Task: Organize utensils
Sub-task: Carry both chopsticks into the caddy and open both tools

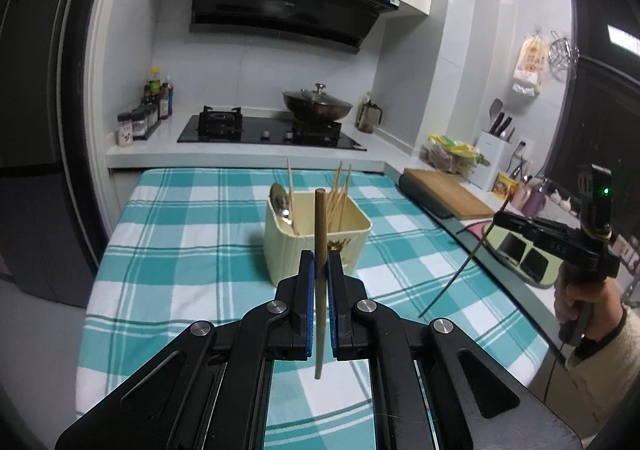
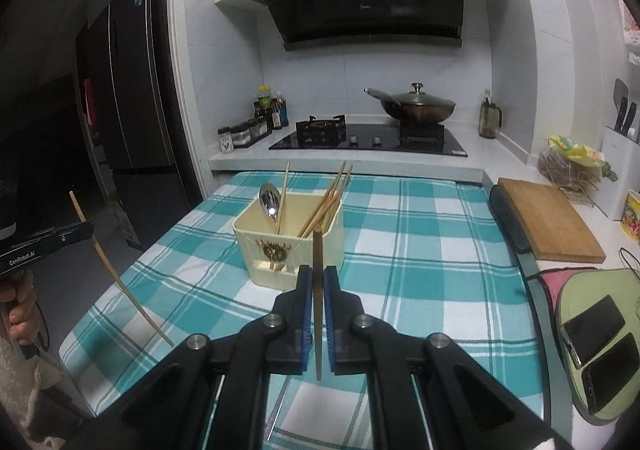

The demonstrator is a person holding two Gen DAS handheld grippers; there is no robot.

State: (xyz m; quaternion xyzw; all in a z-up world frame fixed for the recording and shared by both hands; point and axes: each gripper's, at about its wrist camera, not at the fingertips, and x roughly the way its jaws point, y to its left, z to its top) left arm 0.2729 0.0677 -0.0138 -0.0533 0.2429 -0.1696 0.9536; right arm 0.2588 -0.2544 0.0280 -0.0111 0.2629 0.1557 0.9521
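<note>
— The cream ribbed plastic holder (image 2: 280,250) looks matt; the steel spoon (image 2: 269,202) in it shines.

— Checked teal cloth (image 2: 420,250) is soft-woven; the pale wooden chopstick (image 1: 320,250) is smooth between blue rubbery pads (image 1: 308,290).

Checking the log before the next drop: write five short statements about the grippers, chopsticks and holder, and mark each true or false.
1. The left gripper is shut on a chopstick. True.
2. The right gripper is empty. False: it is shut on a chopstick.
3. The cream holder contains a metal spoon. True.
4. The holder lies tipped on its side. False: it stands upright on the checked cloth.
5. The wok on the stove has no lid. False: a lid covers it.
</note>
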